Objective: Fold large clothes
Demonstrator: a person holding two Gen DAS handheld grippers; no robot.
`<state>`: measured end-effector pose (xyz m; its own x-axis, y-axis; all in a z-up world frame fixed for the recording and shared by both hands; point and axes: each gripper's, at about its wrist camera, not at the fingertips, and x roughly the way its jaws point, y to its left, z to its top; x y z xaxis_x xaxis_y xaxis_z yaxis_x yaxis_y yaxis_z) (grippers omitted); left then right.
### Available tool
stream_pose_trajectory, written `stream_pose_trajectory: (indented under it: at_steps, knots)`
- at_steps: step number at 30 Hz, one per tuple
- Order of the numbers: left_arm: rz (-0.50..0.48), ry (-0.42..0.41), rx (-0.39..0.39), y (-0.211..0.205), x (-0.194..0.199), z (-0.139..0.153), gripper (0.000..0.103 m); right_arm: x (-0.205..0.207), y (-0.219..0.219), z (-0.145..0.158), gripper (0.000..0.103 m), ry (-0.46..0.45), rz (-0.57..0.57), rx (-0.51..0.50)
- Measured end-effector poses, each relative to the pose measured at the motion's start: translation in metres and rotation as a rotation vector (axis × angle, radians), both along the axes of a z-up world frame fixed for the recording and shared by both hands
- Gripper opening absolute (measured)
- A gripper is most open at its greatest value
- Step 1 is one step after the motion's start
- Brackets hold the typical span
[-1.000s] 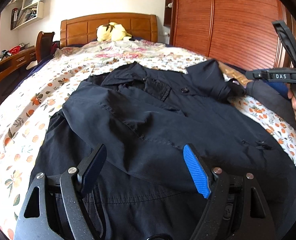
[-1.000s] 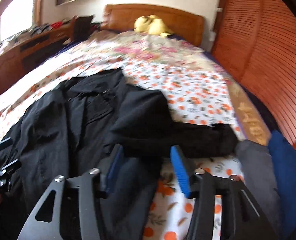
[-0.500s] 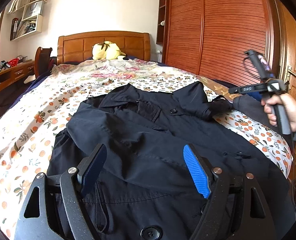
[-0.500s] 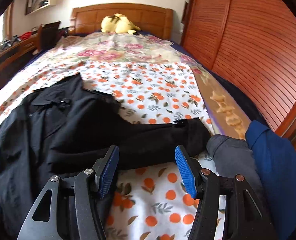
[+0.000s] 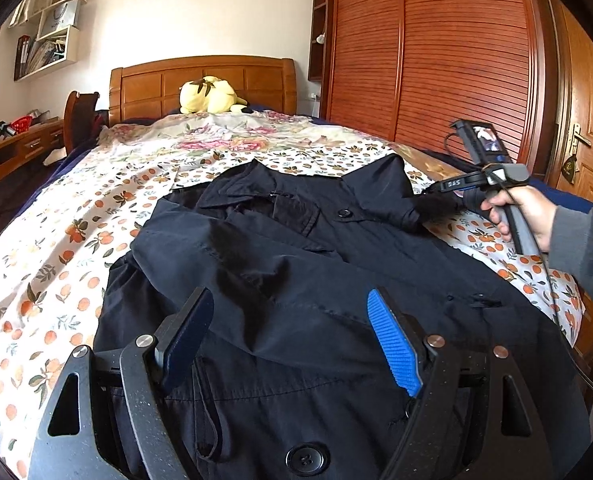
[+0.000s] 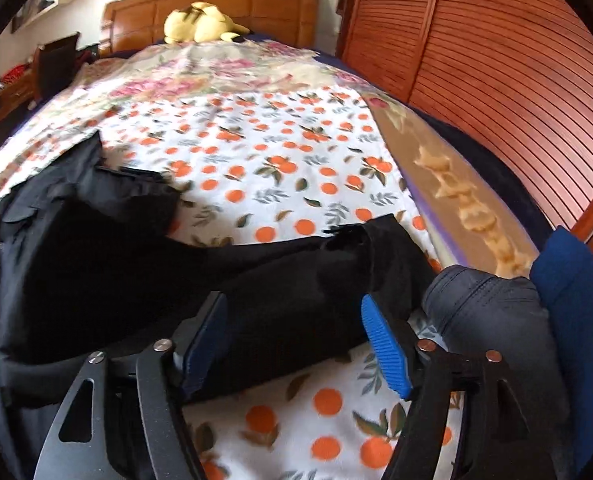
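One black coat (image 5: 296, 264) fills the centre and lower frame of the left view, spread on the orange-print bedspread (image 5: 48, 264); one sleeve (image 6: 296, 276) stretches across the right view; the left gripper (image 5: 292, 336) stands spread above the coat, gripping nothing; the right gripper (image 6: 294, 340) is opening over the sleeve, pads clear; two folded garments, grey (image 6: 492, 308) and blue (image 6: 576, 292), are cut off lower right; one yellow plush toy (image 5: 208, 94) lies at the headboard.

Left wrist view sits low over the foot of the bed (image 5: 56, 240), facing the headboard (image 5: 200, 80) — right wrist view hugs the bed's right edge; both share it.
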<state>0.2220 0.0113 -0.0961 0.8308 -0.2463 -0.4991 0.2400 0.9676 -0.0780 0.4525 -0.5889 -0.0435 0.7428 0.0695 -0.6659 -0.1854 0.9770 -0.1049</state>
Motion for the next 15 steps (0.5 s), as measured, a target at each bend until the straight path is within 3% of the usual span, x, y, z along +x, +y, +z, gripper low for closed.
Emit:
stream_pose_trajectory:
  at_steps: [6,9,13,14,15]
  knots:
    - [0.013,-0.006,-0.012,0.002,0.003,0.0,0.08,0.028,-0.006,-0.027,0.076,0.09,-0.084,-0.036]
    - [0.017,-0.004,-0.003,0.001,0.005,-0.001,0.08,0.041,-0.009,-0.048,0.08,0.214,-0.089,-0.012]
    - [0.015,0.003,0.01,-0.002,0.007,-0.003,0.08,0.038,-0.01,-0.048,0.08,0.198,-0.081,0.003]
    - [0.014,0.006,0.011,-0.002,0.007,-0.004,0.08,0.037,-0.011,-0.047,0.078,0.2,-0.076,0.01]
    - [0.014,0.007,0.013,-0.003,0.007,-0.005,0.08,0.035,-0.011,-0.047,0.067,0.201,-0.063,0.02]
